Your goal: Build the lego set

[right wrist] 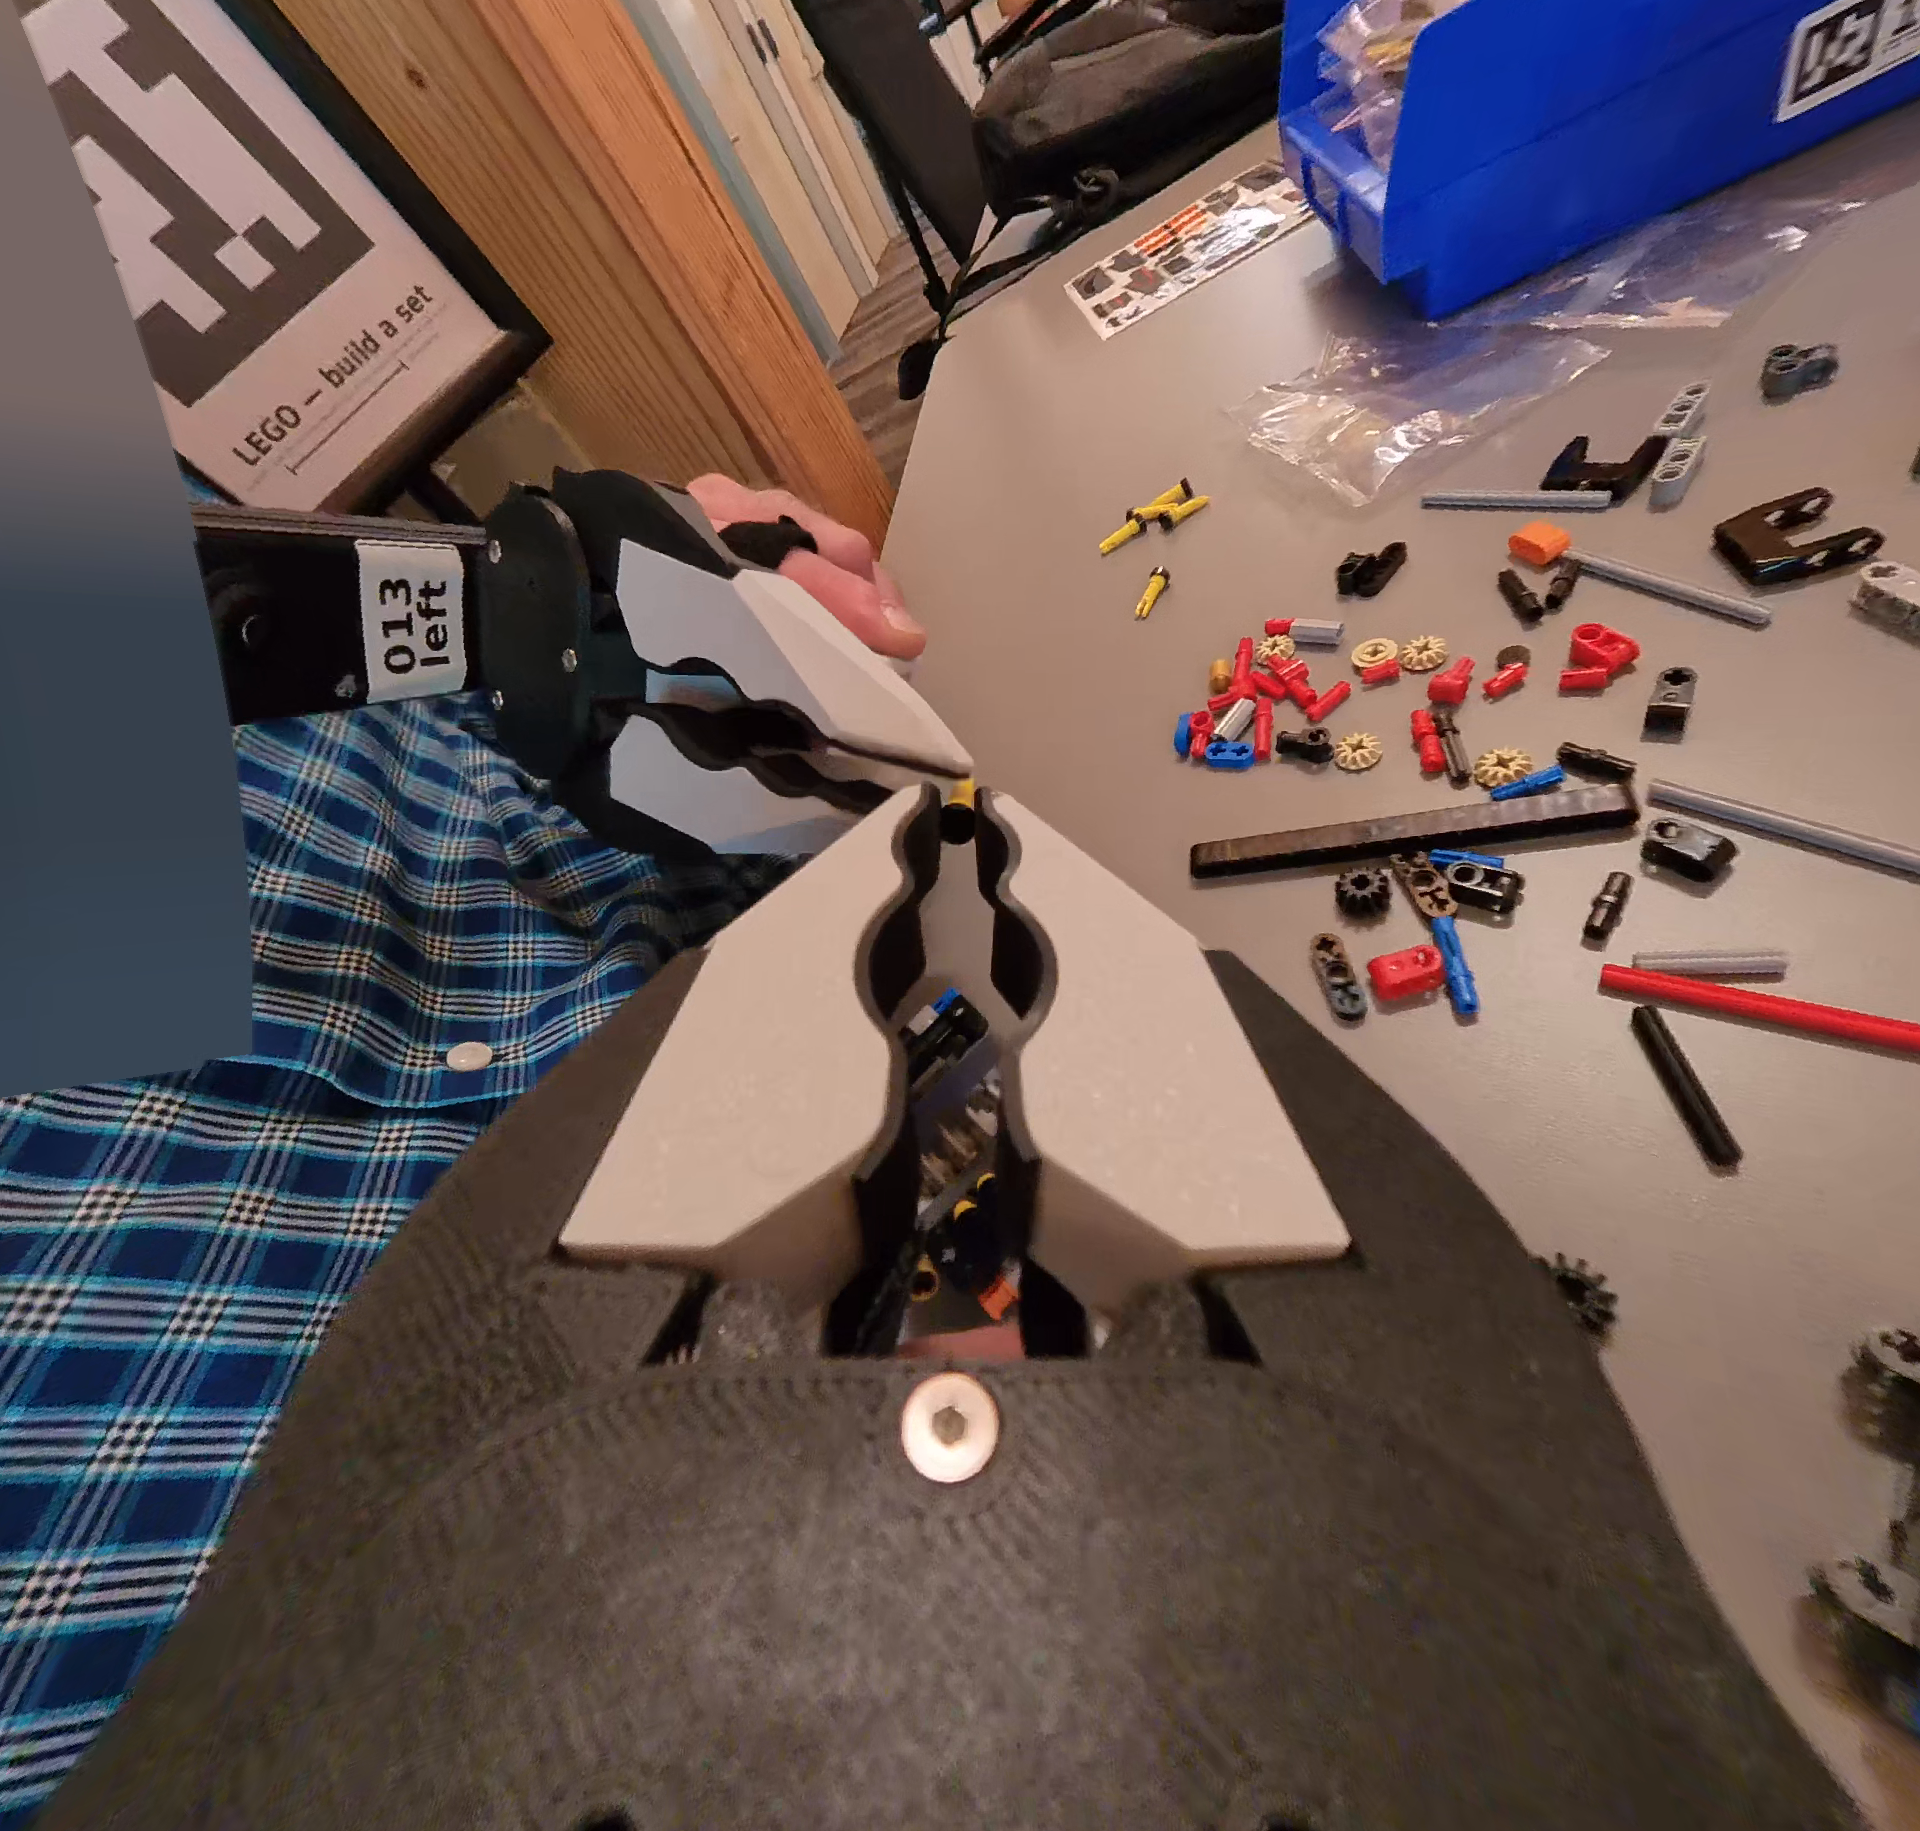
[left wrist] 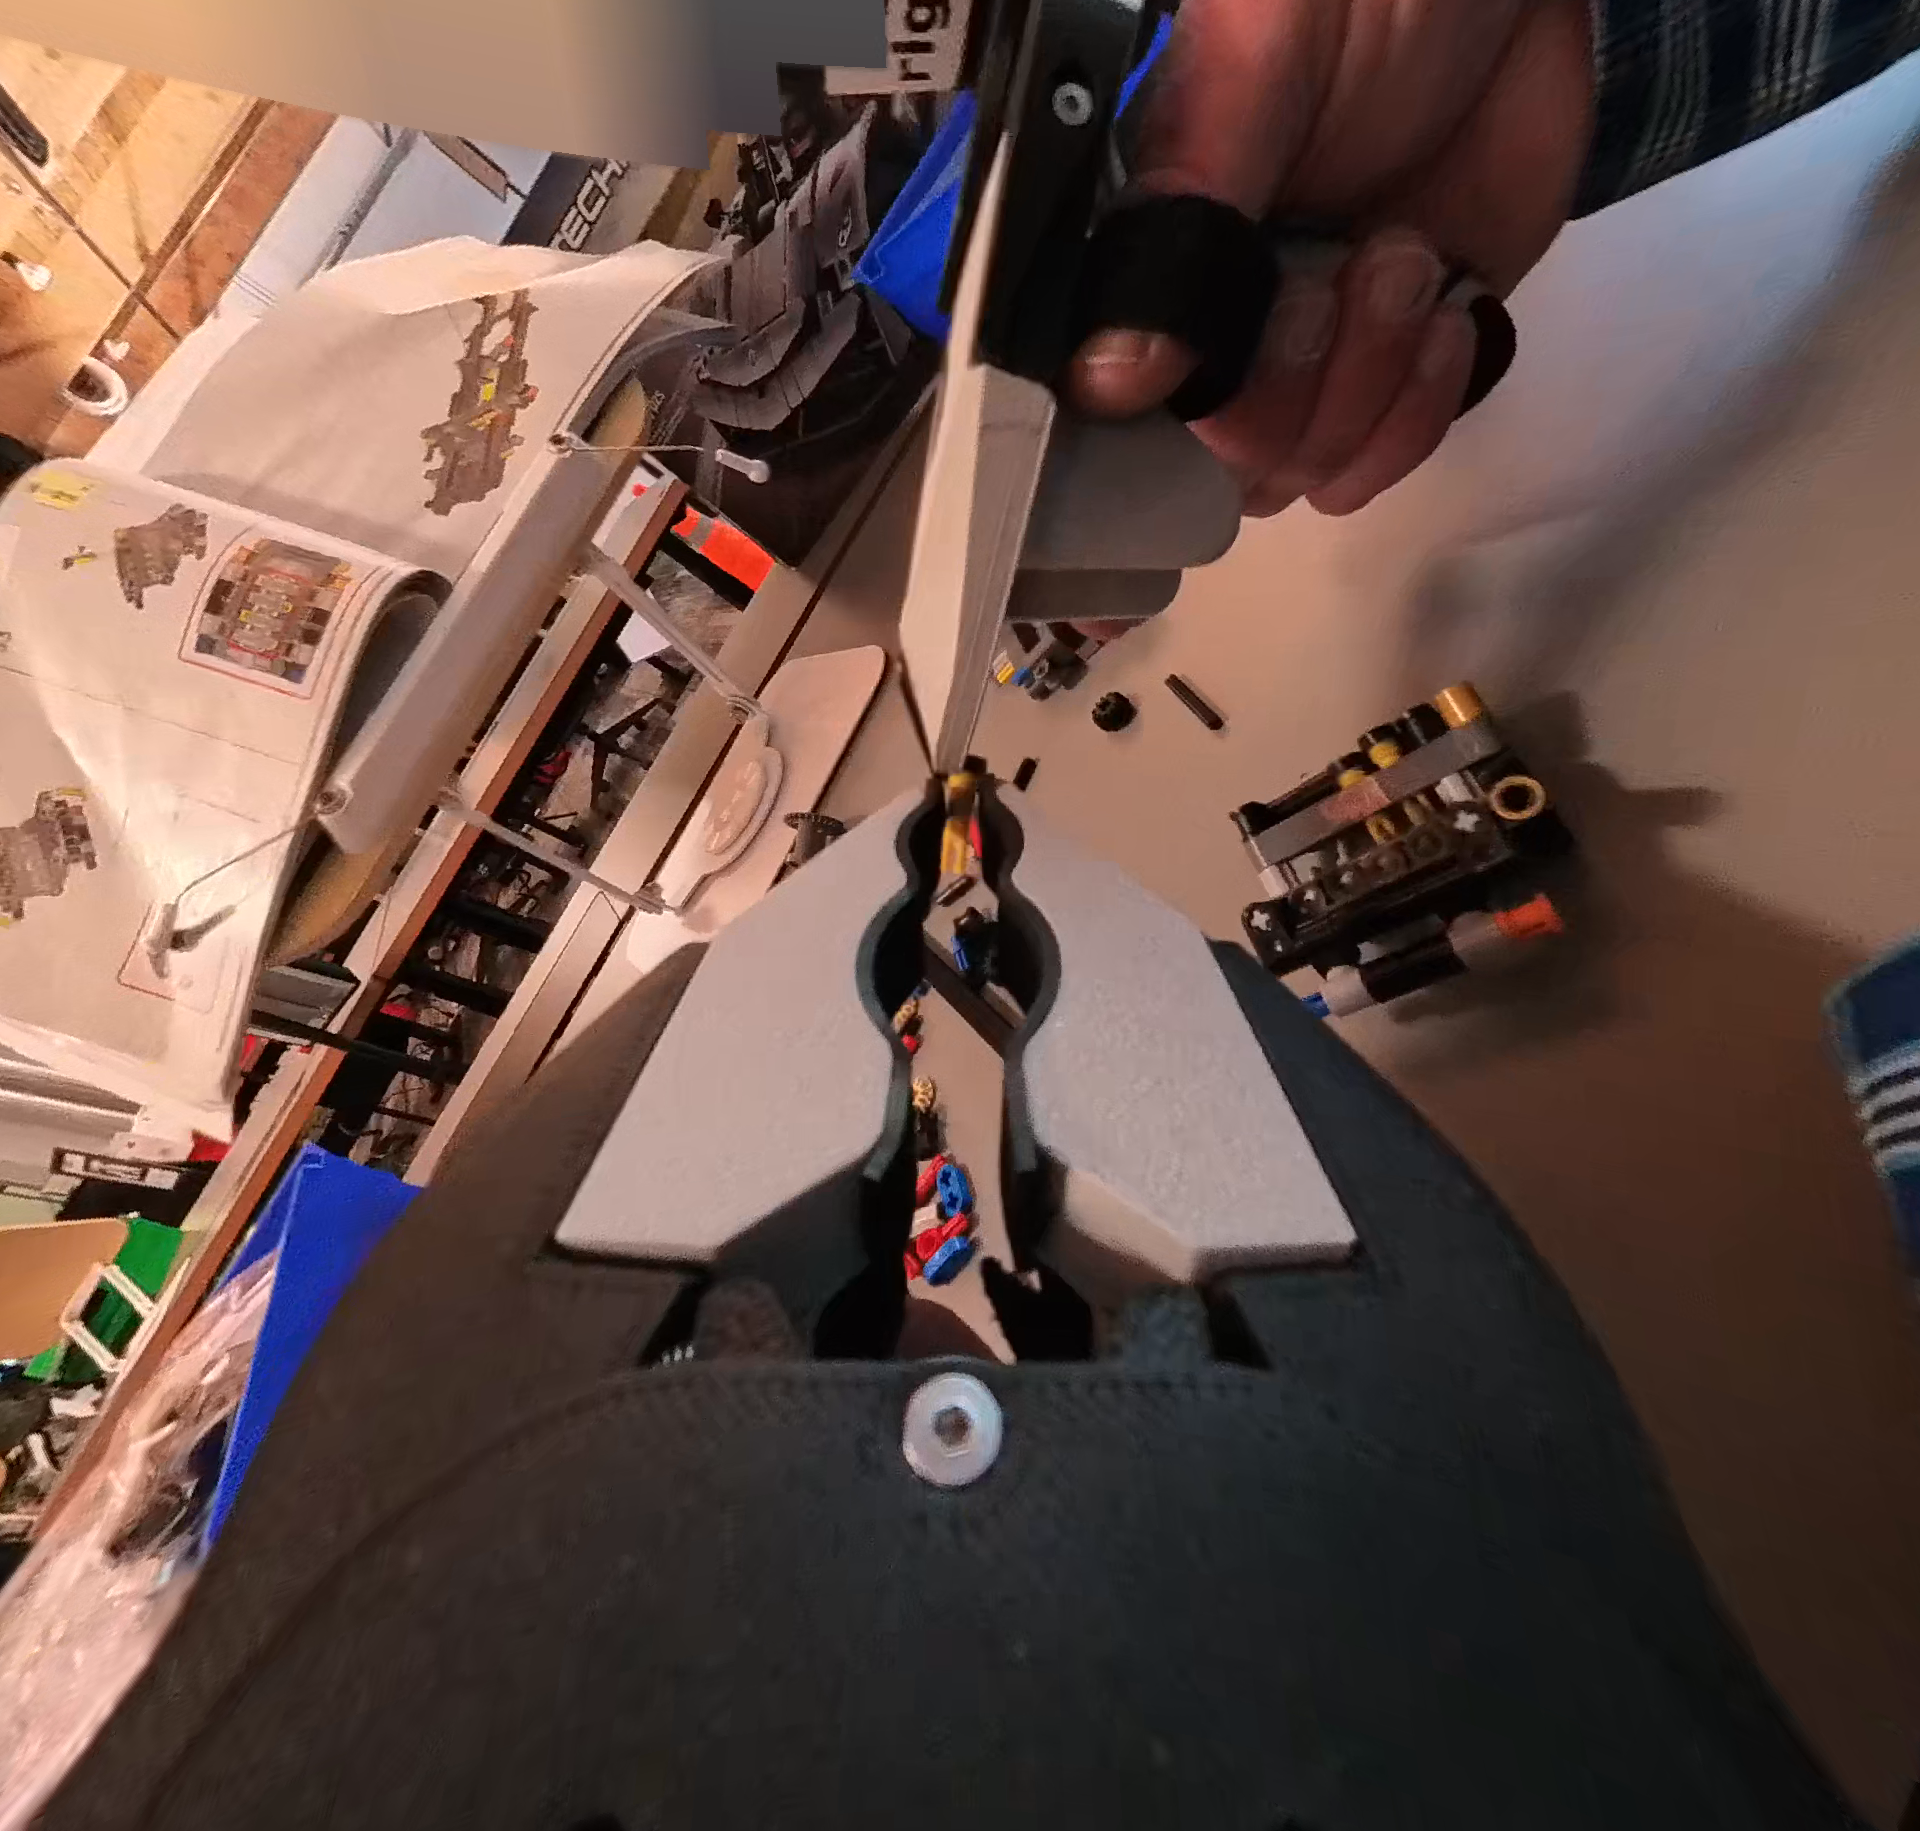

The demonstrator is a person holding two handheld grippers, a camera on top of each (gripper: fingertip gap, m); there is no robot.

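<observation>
Both tongs meet tip to tip above the grey surface [right wrist: 1039, 451], sharing one small yellow pin [left wrist: 958, 813]. The left tongs [left wrist: 958, 794] are narrowed on it; the right tongs [right wrist: 958, 802] pinch its black-tipped end. The partly built black-and-grey assembly [left wrist: 1403, 877] sits at three o'clock in the left view; loose pieces [right wrist: 1382, 701] lie at two o'clock in the right view.
</observation>
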